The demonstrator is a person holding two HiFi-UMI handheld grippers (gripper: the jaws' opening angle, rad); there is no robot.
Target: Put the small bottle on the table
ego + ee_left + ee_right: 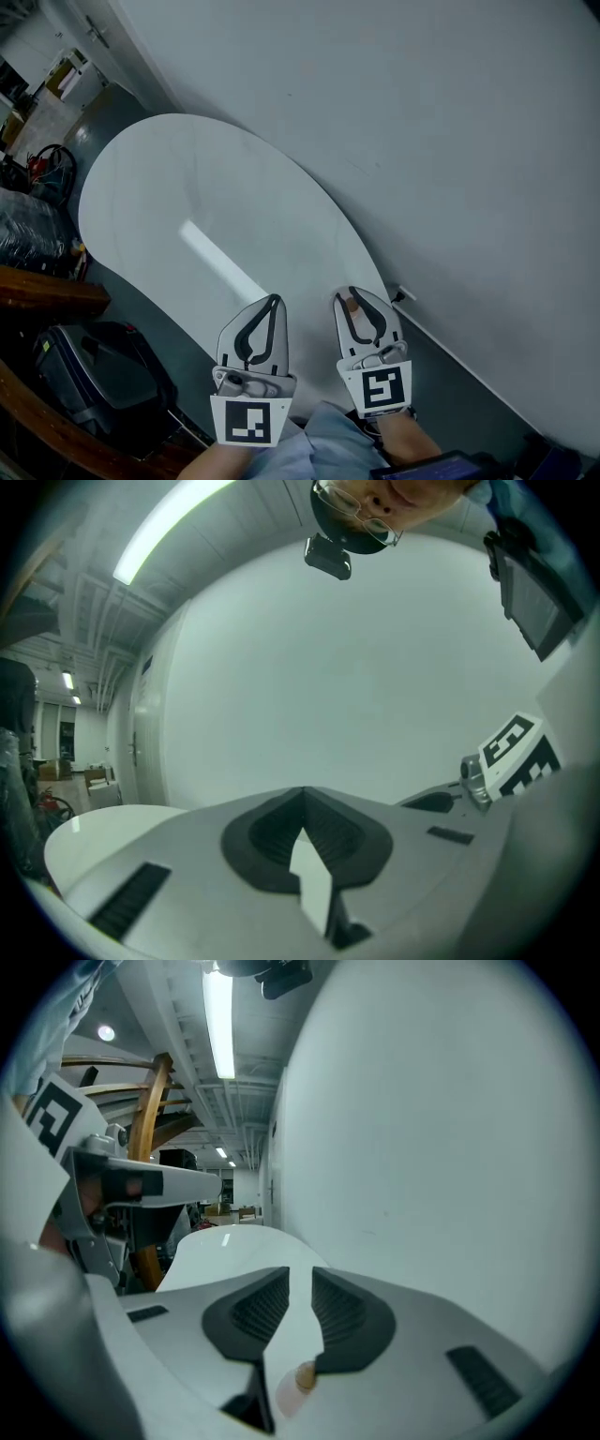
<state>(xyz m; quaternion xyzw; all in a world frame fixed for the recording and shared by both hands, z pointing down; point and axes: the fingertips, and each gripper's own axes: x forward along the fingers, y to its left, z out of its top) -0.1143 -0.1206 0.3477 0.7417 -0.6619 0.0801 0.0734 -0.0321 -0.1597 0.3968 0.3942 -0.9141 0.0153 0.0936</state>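
The white oval table (187, 216) fills the middle of the head view. Both grippers hover over its near end, side by side. My left gripper (274, 300) has its fingertips touching and nothing between them; the left gripper view shows its jaws (303, 794) meeting at a point. My right gripper (349, 294) stands with a narrow gap between its fingertips (300, 1274). The small bottle (298, 1379), pale with a brown cap, shows low through that gap near the jaws' base. The pads do not press on it. In the head view the small bottle (353, 306) is a brown spot inside the right jaws.
A pale wall (422, 141) runs close along the table's right side, with a strip of grey floor (450, 375) between them. A dark bag (94, 375), a wooden edge (47, 295) and a wrapped black bundle (28, 234) crowd the left.
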